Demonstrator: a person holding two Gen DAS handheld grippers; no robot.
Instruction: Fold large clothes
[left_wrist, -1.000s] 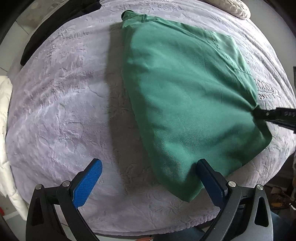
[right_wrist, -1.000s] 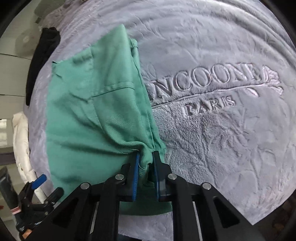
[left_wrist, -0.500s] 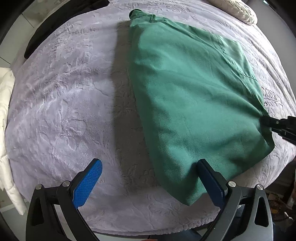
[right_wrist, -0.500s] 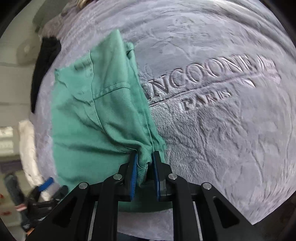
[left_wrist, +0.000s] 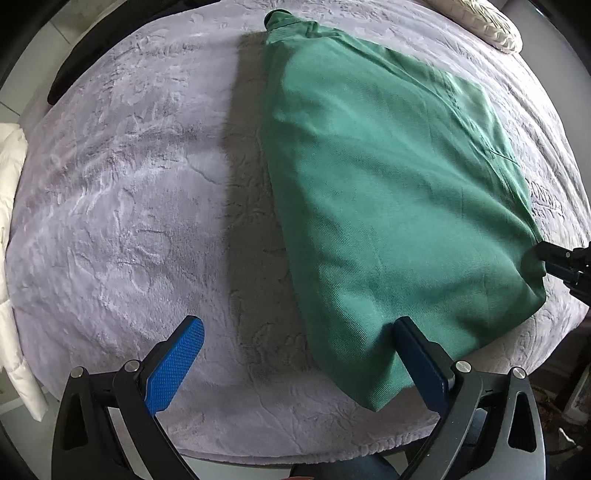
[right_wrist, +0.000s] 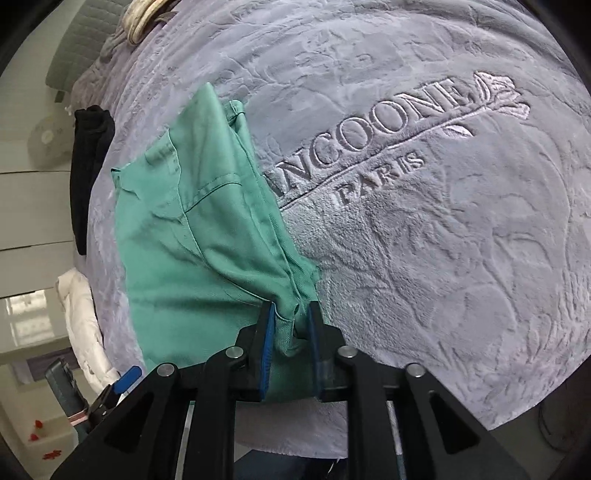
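Your left gripper (left_wrist: 295, 354) points straight down over the near edge of the bed, its jaws spread wide with nothing clamped: the blue pad of one finger (left_wrist: 177, 363) hangs above bare blanket, while the other finger (left_wrist: 421, 354) sits at the lower edge of the green garment (left_wrist: 388, 206), and you cannot tell from this view whether it touches the cloth. Your right gripper (right_wrist: 290, 332) comes in at a steep downward slant from the bed's edge, and its tip shows at the right margin of the left wrist view, at the garment's corner. Its jaws stand a little apart with a bunched fold of the green cloth between them; they have just been opening, and the fabric now sits looser between the pads than it did a second ago, when they pinched it tight. The green garment lies folded on the embossed lilac blanket (right_wrist: 461, 258), just left of the raised lettering (right_wrist: 369, 122) in the right wrist view, its pocket seam facing up and its far end tapering toward the head of the bed. Compared with the earlier frame, your right hand has rolled, so the lettering now runs uphill to the right, and the garment's corner is drawn slightly further out. A dark garment (right_wrist: 88, 173) lies at the blanket's far side and a white padded one (right_wrist: 83, 314) hangs beside the bed.
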